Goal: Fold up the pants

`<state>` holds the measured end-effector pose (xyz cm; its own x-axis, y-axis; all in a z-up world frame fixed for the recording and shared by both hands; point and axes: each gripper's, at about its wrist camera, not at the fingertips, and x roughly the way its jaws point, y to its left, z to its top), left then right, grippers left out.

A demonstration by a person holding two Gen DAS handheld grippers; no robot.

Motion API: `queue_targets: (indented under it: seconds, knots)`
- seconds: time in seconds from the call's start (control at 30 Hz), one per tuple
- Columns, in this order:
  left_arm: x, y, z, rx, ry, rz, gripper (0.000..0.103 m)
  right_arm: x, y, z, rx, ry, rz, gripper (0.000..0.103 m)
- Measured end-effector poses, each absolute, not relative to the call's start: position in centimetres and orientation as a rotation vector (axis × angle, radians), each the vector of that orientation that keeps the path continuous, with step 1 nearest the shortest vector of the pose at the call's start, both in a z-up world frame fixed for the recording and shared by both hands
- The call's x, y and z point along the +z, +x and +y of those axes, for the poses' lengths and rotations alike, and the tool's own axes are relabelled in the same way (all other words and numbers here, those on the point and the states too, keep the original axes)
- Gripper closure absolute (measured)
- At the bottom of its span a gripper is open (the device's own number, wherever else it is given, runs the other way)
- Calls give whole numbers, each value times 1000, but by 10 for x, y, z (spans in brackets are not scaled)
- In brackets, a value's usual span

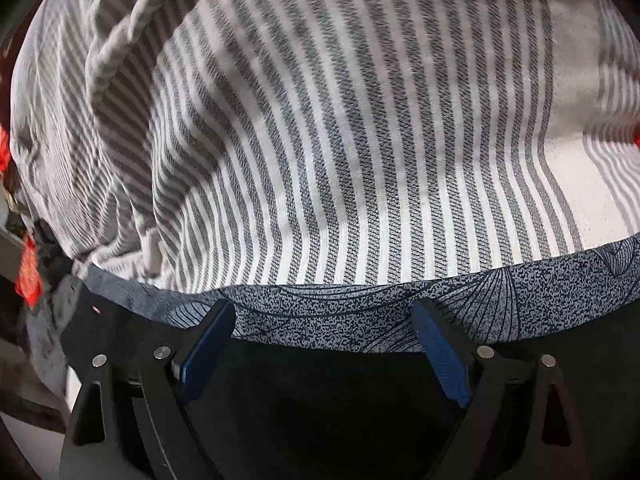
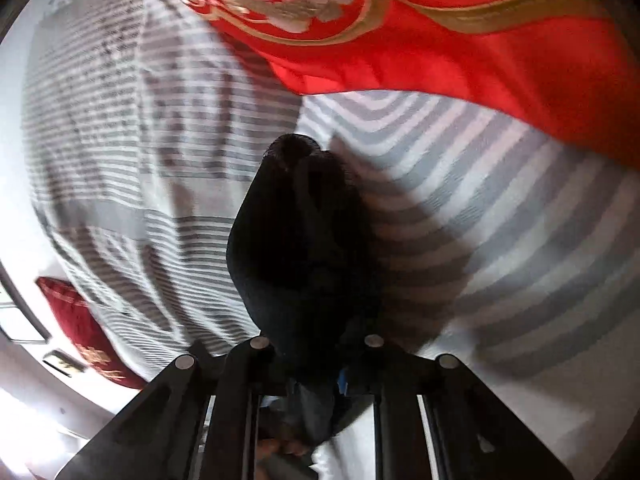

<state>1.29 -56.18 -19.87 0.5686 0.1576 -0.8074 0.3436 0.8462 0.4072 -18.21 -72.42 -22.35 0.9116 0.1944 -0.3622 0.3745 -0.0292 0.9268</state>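
The pants show as dark black cloth. In the left wrist view the black pants [image 1: 320, 400] lie below and between my open left gripper [image 1: 322, 322], whose blue pads [image 1: 440, 352] stand wide apart with nothing between them. In the right wrist view my right gripper [image 2: 316, 360] is shut on a bunched fold of the black pants [image 2: 300, 248], which hangs forward from the jaws above the striped bedding.
A grey-and-white striped bed cover [image 1: 340, 140] fills the left wrist view and also shows in the right wrist view [image 2: 500, 220]. A blue-grey speckled patterned cloth [image 1: 360, 312] lies at its near edge. A red embroidered quilt [image 2: 480, 40] lies at the top, a dark red cushion [image 2: 84, 332] at the left.
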Motion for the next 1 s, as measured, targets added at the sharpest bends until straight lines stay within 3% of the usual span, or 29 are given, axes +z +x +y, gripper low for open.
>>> queue_targets:
  seconds: [0.37,0.5,0.63,1.0]
  knots:
    - [-187,-10,-531,-221,494,1078,11,-164,-163,-709,-53,1551,407,88]
    - [-196,-28,-531,-242,534,968,11,-148,-149,-691,-1,1517,416,88]
    - [-191,-19,-524,-280,488,1025,11,-128,-132,-672,35,1484,424,88]
    - [-139,9,-419,-355,408,1045,11,-87,-62,-586,105,1308,556,88]
